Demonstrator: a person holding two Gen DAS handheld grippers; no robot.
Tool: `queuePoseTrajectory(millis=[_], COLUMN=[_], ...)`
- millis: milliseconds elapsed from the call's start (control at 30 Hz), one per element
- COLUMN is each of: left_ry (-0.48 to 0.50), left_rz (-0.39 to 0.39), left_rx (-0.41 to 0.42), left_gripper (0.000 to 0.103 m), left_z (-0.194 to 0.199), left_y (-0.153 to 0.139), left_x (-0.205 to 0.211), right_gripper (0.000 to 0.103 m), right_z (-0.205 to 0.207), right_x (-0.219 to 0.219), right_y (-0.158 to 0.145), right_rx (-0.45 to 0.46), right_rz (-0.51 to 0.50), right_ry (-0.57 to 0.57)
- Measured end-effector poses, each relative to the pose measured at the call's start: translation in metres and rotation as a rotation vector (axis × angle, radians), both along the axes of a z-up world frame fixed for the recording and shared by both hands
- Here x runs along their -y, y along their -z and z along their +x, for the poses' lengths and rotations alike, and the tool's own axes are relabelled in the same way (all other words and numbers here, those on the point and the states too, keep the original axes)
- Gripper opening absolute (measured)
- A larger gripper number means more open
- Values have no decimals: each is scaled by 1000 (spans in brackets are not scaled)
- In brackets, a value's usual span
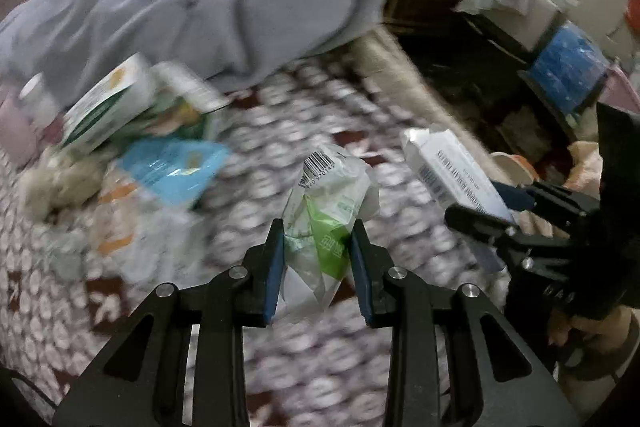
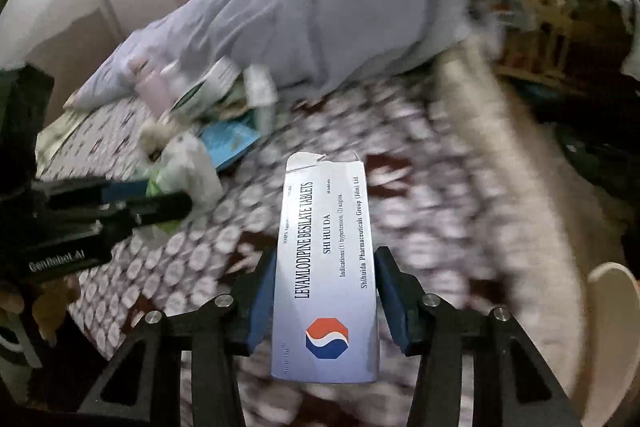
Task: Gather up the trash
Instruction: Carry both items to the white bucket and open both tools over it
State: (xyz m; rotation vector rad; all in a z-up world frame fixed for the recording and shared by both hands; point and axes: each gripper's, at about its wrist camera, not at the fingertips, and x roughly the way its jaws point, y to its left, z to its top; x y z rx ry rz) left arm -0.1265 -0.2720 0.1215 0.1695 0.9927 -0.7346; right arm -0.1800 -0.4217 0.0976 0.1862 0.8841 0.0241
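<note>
Left wrist view: left gripper [image 1: 318,259] clamps a crumpled green-and-white plastic wrapper [image 1: 328,219]; right gripper [image 2: 326,301] pinches a white cardboard tablet box [image 2: 326,267], both lifted above the patterned bedspread [image 1: 280,131]. Next, probably, both loads need a bin; none is visible.

On my left feed I see a crumpled wrapper [image 1: 326,211] that is clear and white with a green panel and a black barcode, over a bedspread [image 1: 280,115] patterned in white motifs on dark red. My right feed shows a white tablet box [image 2: 326,267] with black lettering and a red, white and blue octagon logo. Behind lie a grey-lavender blanket [image 2: 320,7] and a light blue packet [image 1: 172,167].
</note>
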Motion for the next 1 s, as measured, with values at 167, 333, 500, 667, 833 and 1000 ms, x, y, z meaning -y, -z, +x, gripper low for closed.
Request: queuePoseTrajectory(millis=[167,333,500,667,833,1000], left_ry=[106,198,312,392,417,410], left_rz=[-12,-29,-62,-98,-134,-163], left_rx=[17,10,-30,-85,-155,-209], left_gripper=[29,29,29,29,34,58], left_z=[-19,-37,-61,-82,-88,-87], left_y=[-10,-16,-20,-16,-4,4], left_x=[62,120,187,243,284,302], right_gripper=[47,47,47,47,47,49], right_z=[-31,-71,-113,-151,-170,-163], right_x=[59,117,176,232,264,277], right_y=[-21,-26,-19,0,20,34], right_rx=[47,55,33,-15,-55,-94], right_rz=[7,-10,-27,-5,13,3], right_ry=[138,284,439,570,644,684])
